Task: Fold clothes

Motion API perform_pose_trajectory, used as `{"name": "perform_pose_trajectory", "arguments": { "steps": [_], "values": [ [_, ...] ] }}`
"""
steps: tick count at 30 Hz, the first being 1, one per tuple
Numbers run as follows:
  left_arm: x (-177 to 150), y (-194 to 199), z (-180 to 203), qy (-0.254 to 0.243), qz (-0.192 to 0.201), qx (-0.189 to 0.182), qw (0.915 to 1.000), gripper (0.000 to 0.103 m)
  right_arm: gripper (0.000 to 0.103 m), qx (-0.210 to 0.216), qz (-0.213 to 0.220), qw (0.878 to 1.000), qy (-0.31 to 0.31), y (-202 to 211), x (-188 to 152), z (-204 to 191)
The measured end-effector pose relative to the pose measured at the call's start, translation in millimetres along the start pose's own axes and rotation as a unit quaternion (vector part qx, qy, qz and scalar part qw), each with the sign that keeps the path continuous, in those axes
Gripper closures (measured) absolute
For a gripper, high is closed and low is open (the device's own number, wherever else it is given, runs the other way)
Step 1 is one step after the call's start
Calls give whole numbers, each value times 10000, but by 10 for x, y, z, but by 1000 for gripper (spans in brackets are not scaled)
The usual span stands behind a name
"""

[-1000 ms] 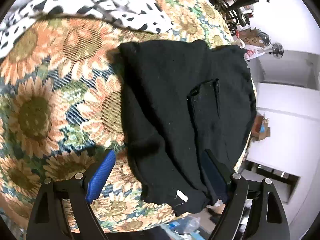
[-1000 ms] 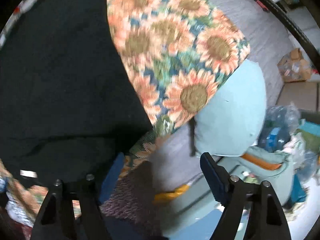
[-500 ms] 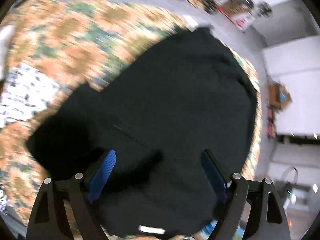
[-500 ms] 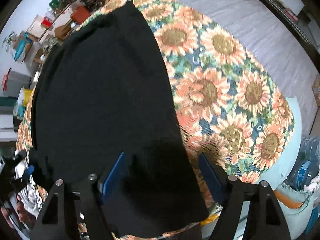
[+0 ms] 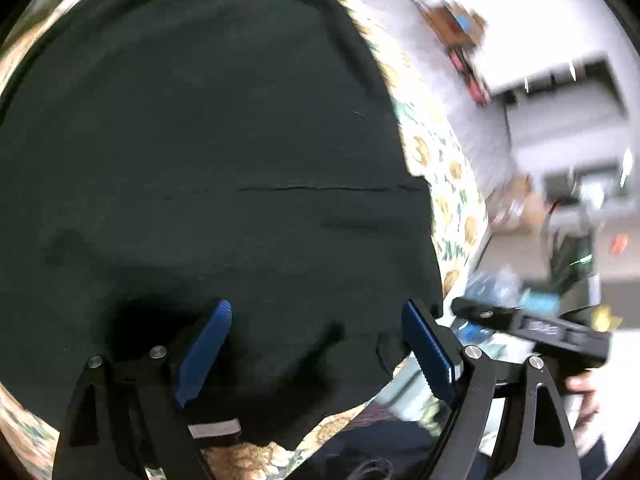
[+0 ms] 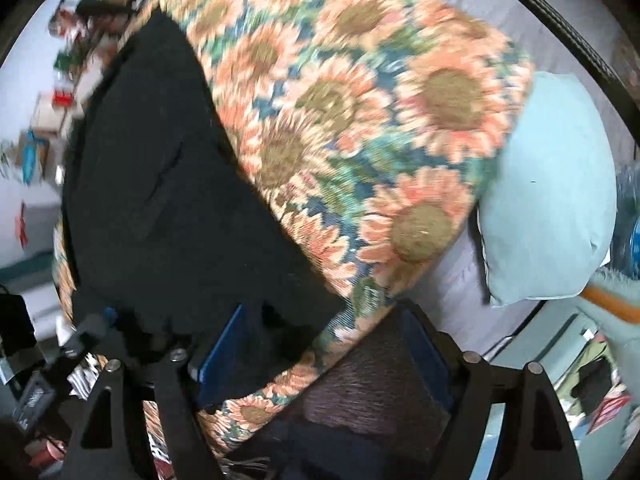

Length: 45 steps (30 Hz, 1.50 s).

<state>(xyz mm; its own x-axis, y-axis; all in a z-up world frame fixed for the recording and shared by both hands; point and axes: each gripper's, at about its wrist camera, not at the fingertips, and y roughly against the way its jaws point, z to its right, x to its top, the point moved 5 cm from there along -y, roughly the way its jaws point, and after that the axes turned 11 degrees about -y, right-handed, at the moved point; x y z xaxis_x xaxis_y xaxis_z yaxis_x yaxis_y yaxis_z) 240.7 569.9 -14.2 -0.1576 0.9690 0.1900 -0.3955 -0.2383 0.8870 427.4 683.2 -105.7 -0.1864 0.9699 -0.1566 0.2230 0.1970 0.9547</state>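
- Black garment (image 5: 208,168) lies spread flat on the sunflower-print cover (image 6: 360,128); it fills most of the left wrist view.
- A horizontal seam or fold line crosses the garment right of its middle. A small white tag shows at the garment's near hem, behind the left finger of the left gripper (image 5: 316,352).
- Left gripper: jaws spread wide, nothing between the blue pads (image 5: 204,352). It sits low over the near hem of the garment; whether the fingers touch the cloth cannot be told.
- Right gripper (image 6: 320,352): jaws spread wide, gripping nothing. Its left blue pad overlaps the near corner of the garment; its right pad is over a dark knitted fabric (image 6: 372,384) beyond the cover's edge. Contact with the garment cannot be told.
- In the right wrist view the garment occupies the left part of the sunflower cover; the cover's right part is bare print.
- Pale blue pillow (image 6: 548,200) lies just beside the cover's right edge, on grey bedding (image 6: 460,272).
- Containers: blurred cardboard boxes (image 5: 456,24) stand on the floor beyond the cover's far edge; contents not readable.
- The other gripper's black body (image 5: 532,328) shows right of the garment's near corner in the left wrist view, held by a hand (image 5: 584,392).
- Both views motion-blurred at the edges.
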Motion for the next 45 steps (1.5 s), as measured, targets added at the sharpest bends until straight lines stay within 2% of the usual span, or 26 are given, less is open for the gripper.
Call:
{"name": "perform_pose_trajectory", "arguments": {
  "steps": [1, 3, 5, 6, 7, 9, 11, 13, 15, 17, 19, 21, 22, 25, 30, 32, 34, 35, 39, 42, 45],
  "values": [
    [53, -26, 152, -298, -75, 84, 9995, 17, 16, 58, 141, 9999, -24, 76, 6, 40],
    [39, -26, 451, -814, 11, 475, 9956, 17, 14, 233, 247, 9994, 121, 148, 69, 85],
    [118, -34, 647, -1128, 287, 915, 9890, 17, 19, 505, -90, 9977, 446, -38, 175, -65],
    [134, -68, 699, -1063, 475, 1068, 9874, 17, 23, 634, -321, 9953, 661, -123, 225, -104],
    [152, -68, 690, -928, 566, 1150, 9874, 17, 31, 761, -551, 9917, 875, -207, 274, -141],
    [61, -141, 607, -290, 705, 1406, 9871, 17, 40, 657, -961, 9850, 1273, -363, 337, -175],
    [-110, -190, 537, 506, 788, 1455, 9849, 17, 42, 676, -1317, 9724, 1804, -448, 368, -212],
    [-309, -206, 459, 1267, 748, 1507, 9776, 17, 40, 571, -1580, 9618, 2161, -493, 383, -213],
    [-549, -175, 376, 2095, 798, 1496, 9630, 17, 39, 553, -1889, 9523, 2332, -526, 371, -210],
    [-810, -56, 278, 2925, 1147, 1358, 9396, 17, 38, 557, -2177, 9424, 2478, -582, 359, -223],
    [-1035, 35, 195, 3483, 1378, 1304, 9180, 17, 37, 597, -2317, 9385, 2489, -621, 364, -231],
    [-1261, 127, 113, 4023, 1603, 1245, 8927, 17, 37, 614, -2423, 9355, 2497, -628, 317, -262],
    [-1324, 178, 102, 4136, 1732, 1245, 8851, 17, 35, 613, -2461, 9344, 2500, -617, 269, -289],
    [-1430, 311, 120, 4182, 2060, 1383, 8738, 17, 33, 607, -2573, 9312, 2508, -583, 125, -369],
    [-1487, 434, 162, 3905, 2231, 1710, 8766, 17, 35, 699, -2558, 9361, 2313, -532, 171, -494],
    [-1527, 440, 201, 3847, 2278, 1763, 8769, 17, 35, 603, -2477, 9376, 2366, -40, 86, -329],
    [-1593, 434, 241, 3874, 2282, 1737, 8761, 17, 34, 400, -2383, 9372, 2515, -122, -28, -399],
    [-1627, 435, 267, 3892, 2283, 1720, 8757, 17, 32, 318, -2349, 9374, 2550, -91, 31, -371],
    [-1768, 530, 288, 3962, 2207, 1665, 8755, 17, 26, 278, -2278, 9436, 2385, -87, 16, -340],
    [-1770, 570, 250, 3878, 2102, 1681, 8816, 17, 26, 302, -2212, 9490, 2225, -94, 32, -325],
    [-1725, 697, 222, 3717, 2212, 1807, 8833, 17, 28, 168, -2072, 9535, 2183, -79, 55, -309]
  ]
}}
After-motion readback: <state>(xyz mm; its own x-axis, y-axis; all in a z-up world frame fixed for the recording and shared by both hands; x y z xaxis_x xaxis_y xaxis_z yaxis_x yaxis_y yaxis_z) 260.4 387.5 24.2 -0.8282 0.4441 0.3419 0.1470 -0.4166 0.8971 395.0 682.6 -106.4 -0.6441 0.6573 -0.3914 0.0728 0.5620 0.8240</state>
